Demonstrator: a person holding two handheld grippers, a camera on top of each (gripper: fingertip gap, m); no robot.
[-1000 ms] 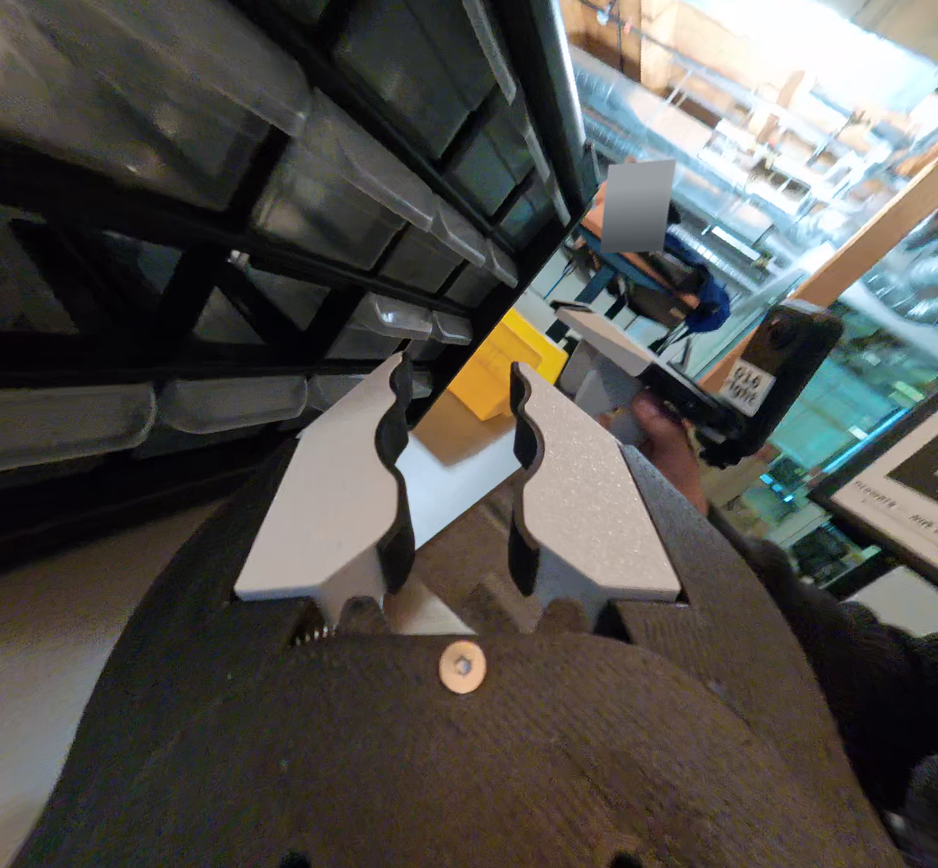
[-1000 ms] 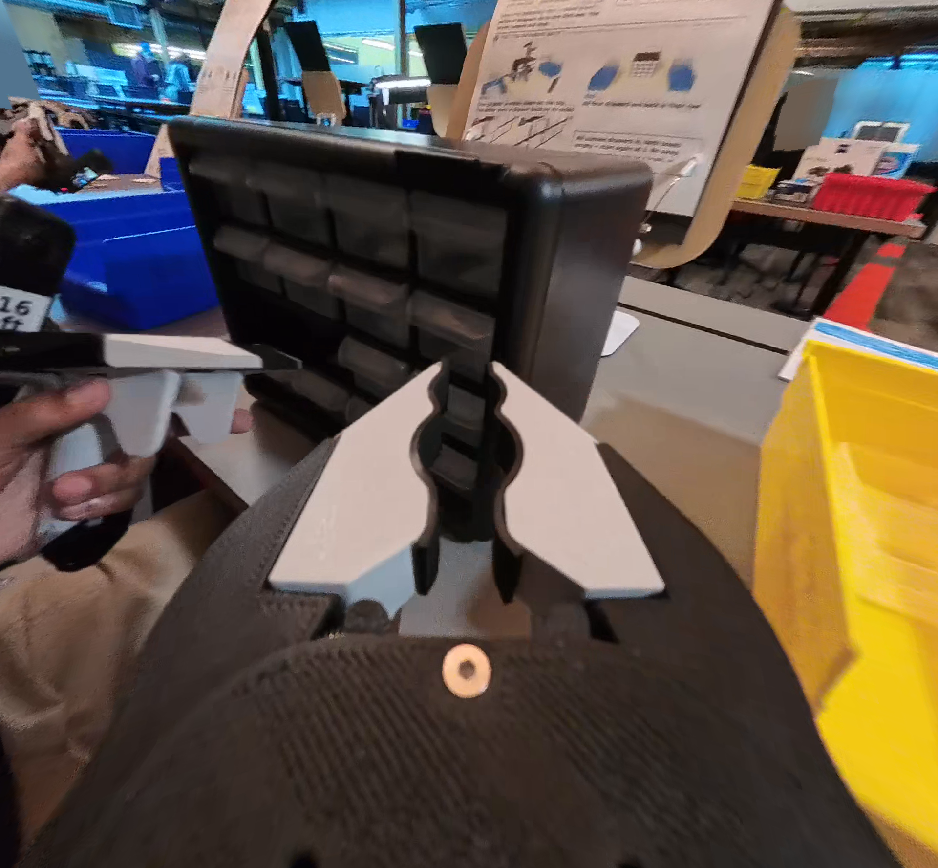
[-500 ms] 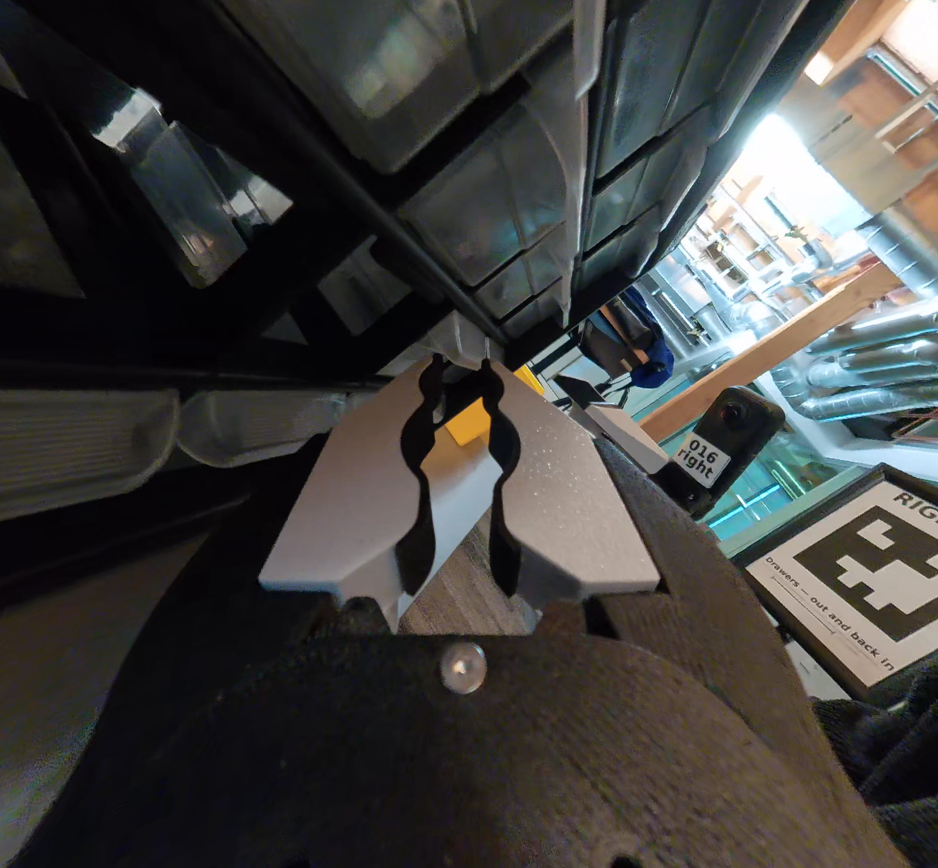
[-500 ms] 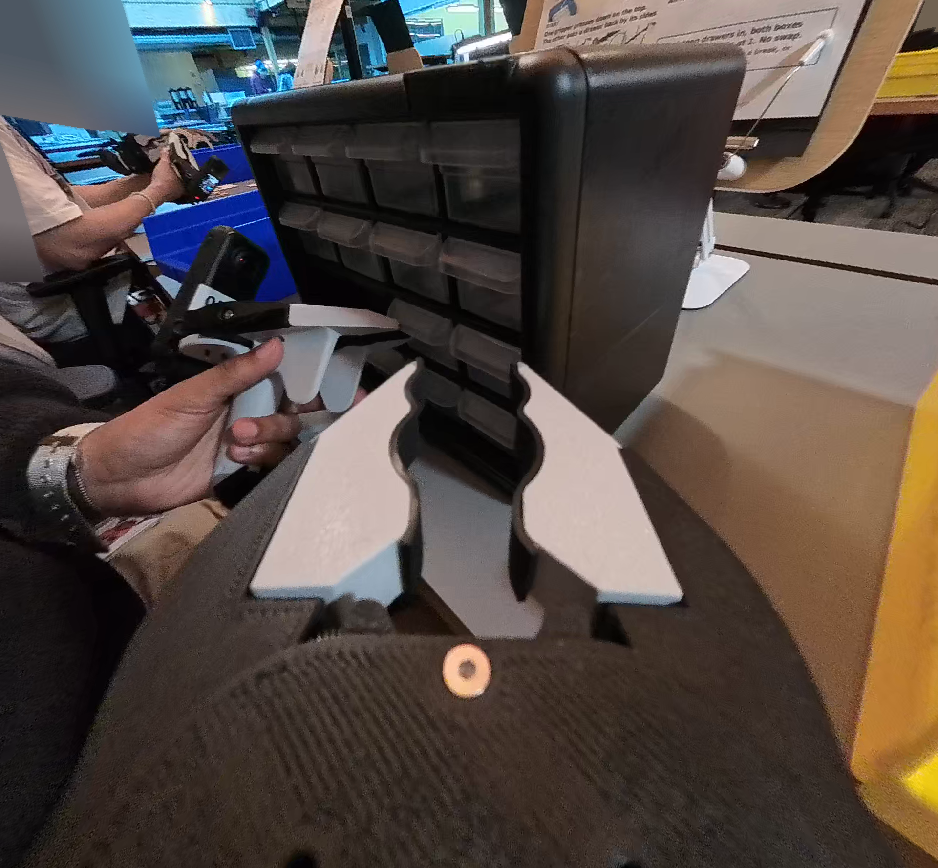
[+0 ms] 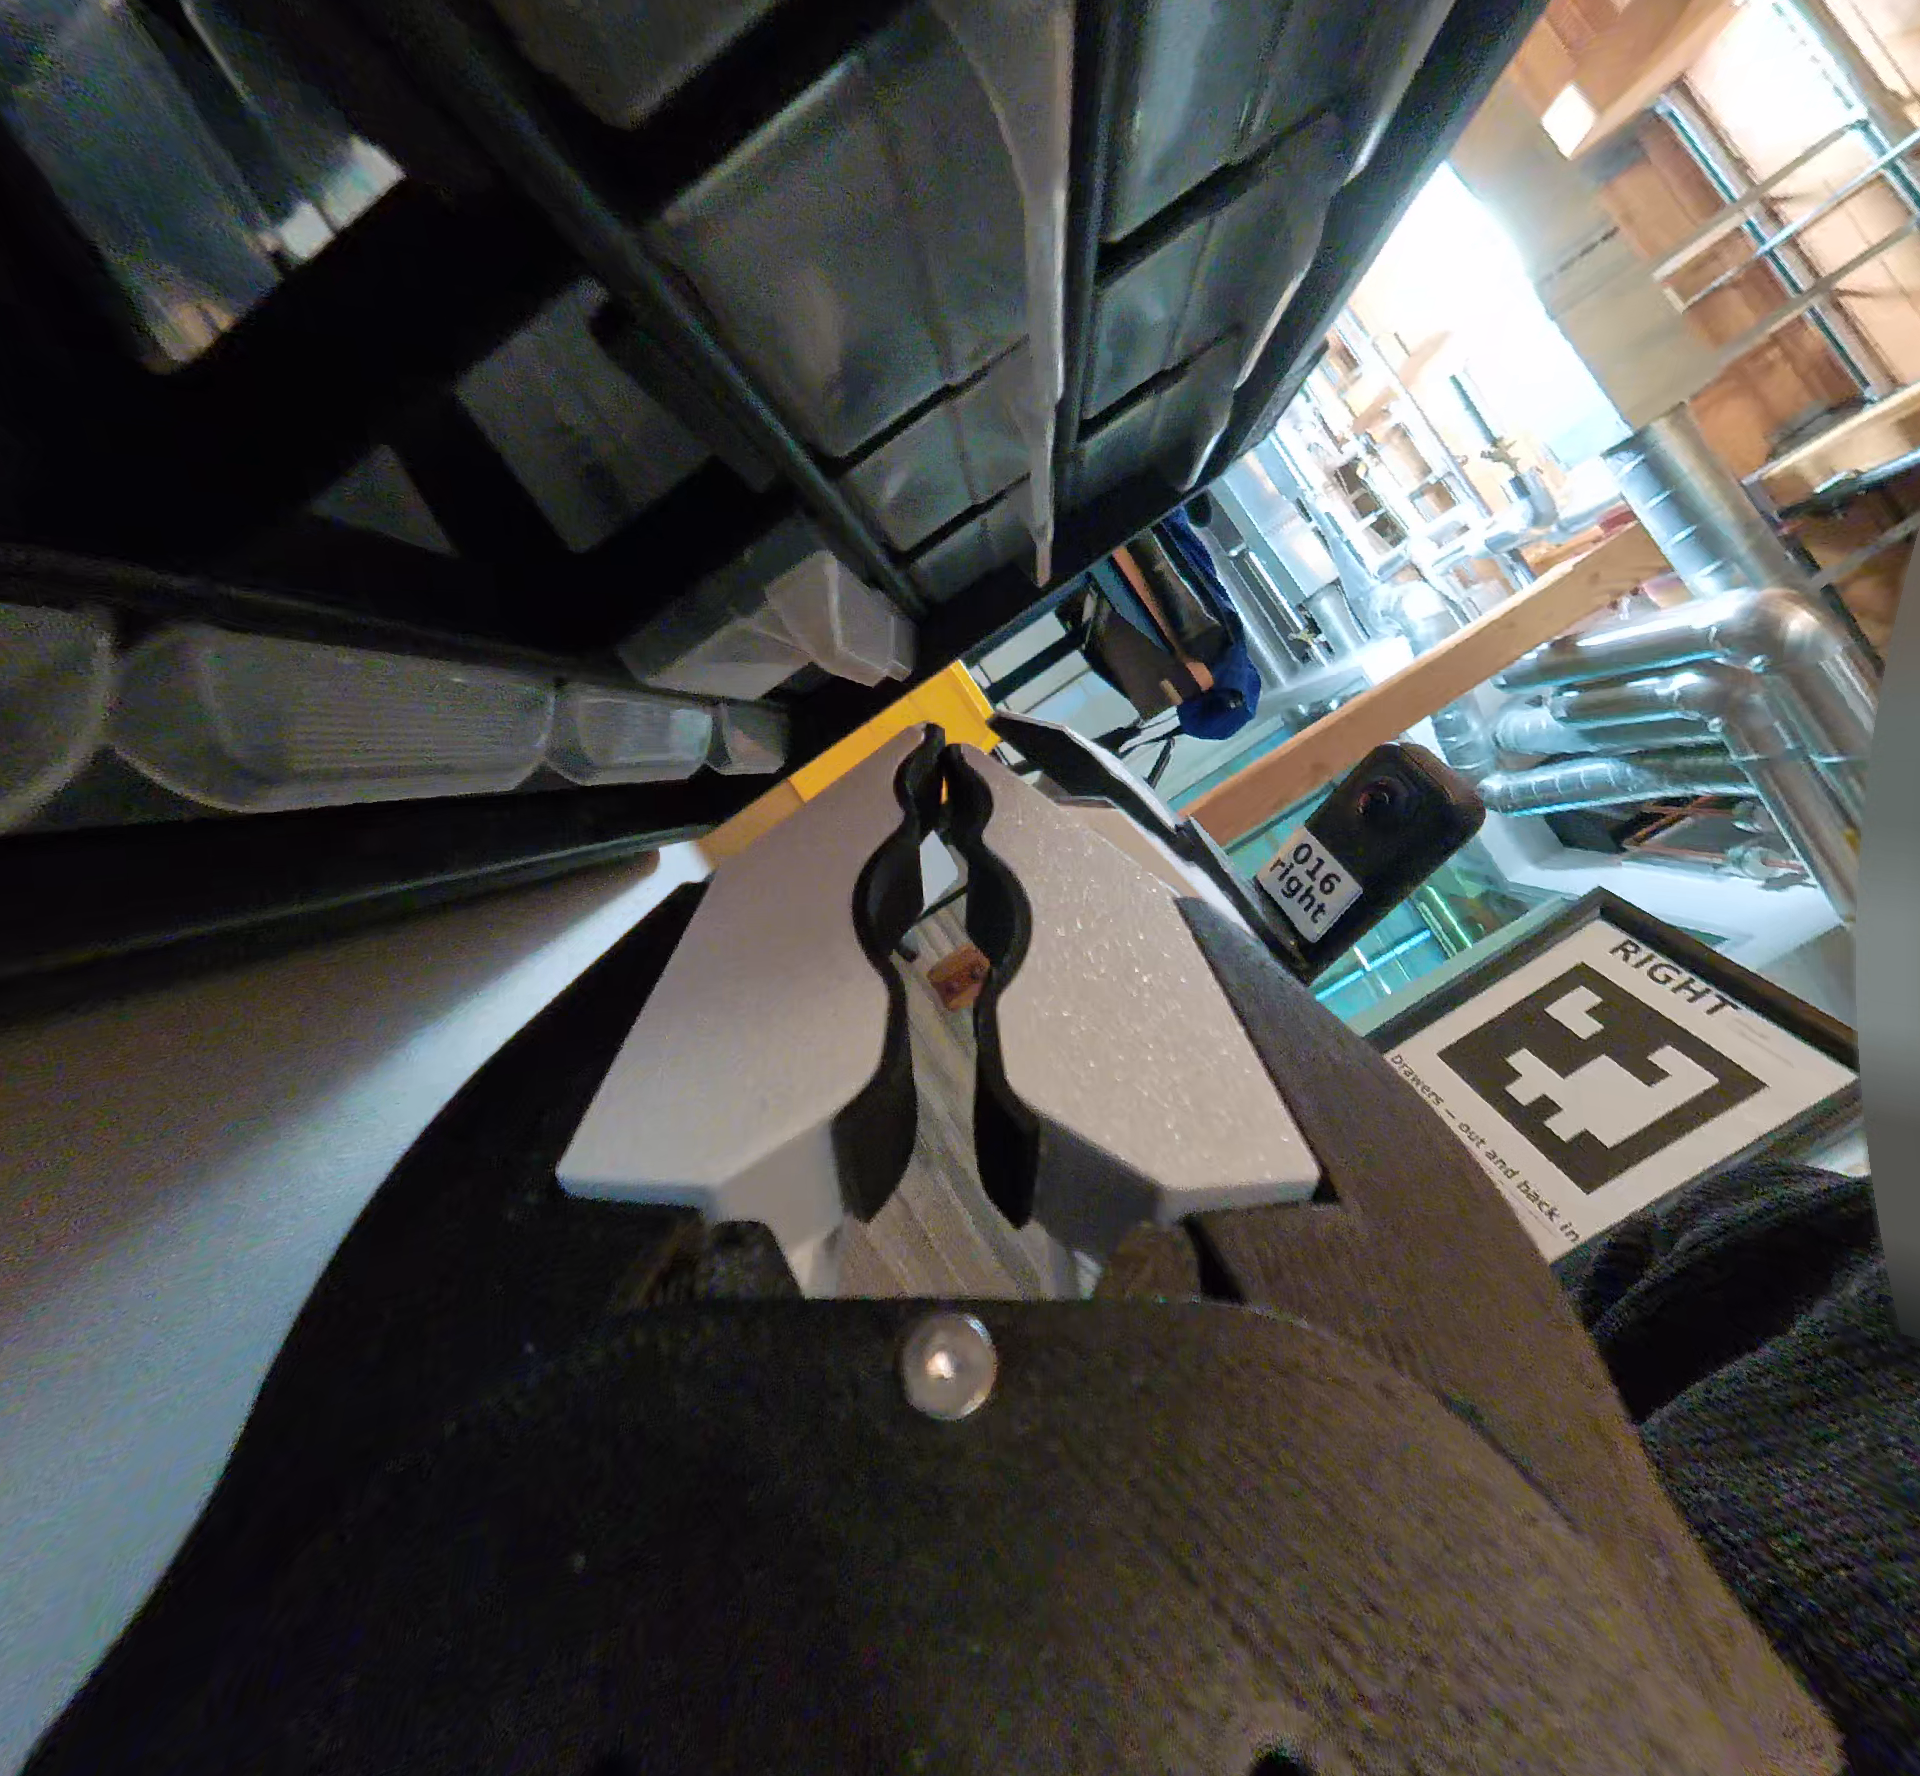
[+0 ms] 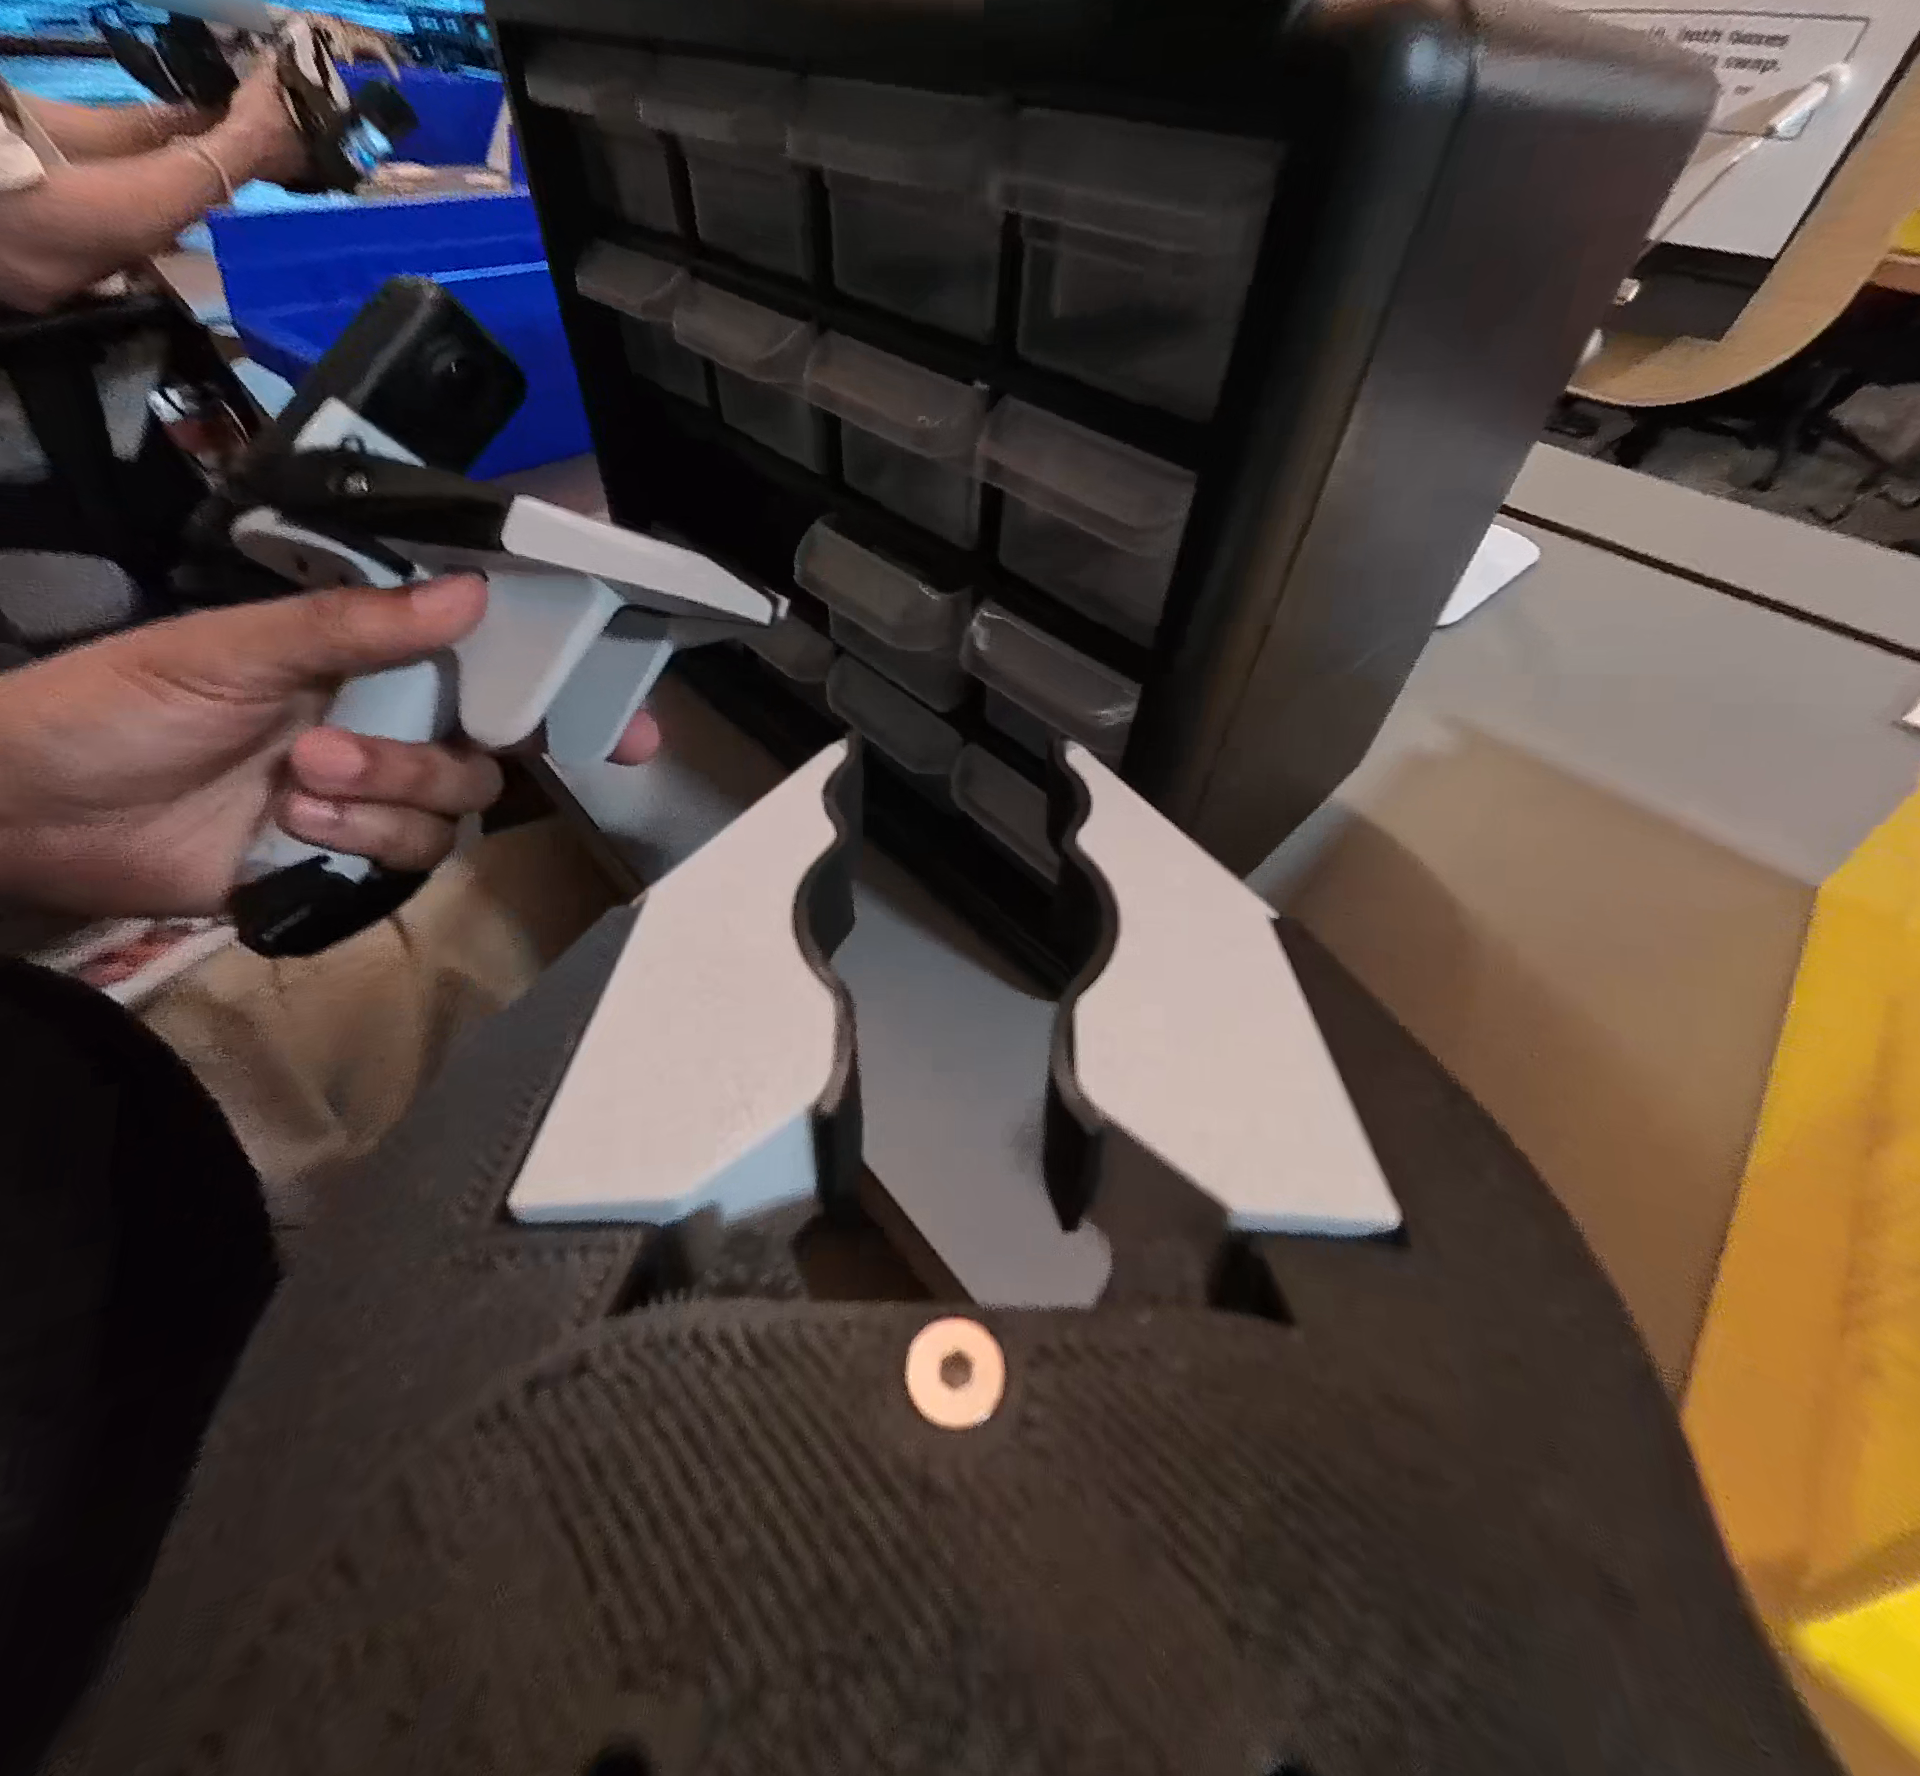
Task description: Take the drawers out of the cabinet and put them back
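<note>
The black cabinet (image 6: 1382,396) stands on the table with rows of clear drawers (image 6: 1101,272). Several slots at its lower left look dark and empty. My left gripper (image 5: 940,762) is shut with its tips touching and nothing seen between them. It sits just below the handle of a low drawer (image 5: 821,620). In the right wrist view the left gripper (image 6: 764,606) points at the third row, held by a hand (image 6: 208,750). My right gripper (image 6: 956,770) is open and empty, a little in front of the lower right drawers (image 6: 1049,672). It also shows in the left wrist view (image 5: 1101,786).
A yellow bin (image 6: 1829,1155) stands close on the right and shows in the left wrist view (image 5: 883,752). Blue bins (image 6: 384,272) sit behind the cabinet on the left. A framed black-and-white marker card (image 5: 1600,1072) lies nearby. Another person's hands (image 6: 156,168) work at far left.
My left gripper has closed from open to shut and moved in close under the cabinet's drawers. My right gripper has opened wider and the cabinet now fills more of its view.
</note>
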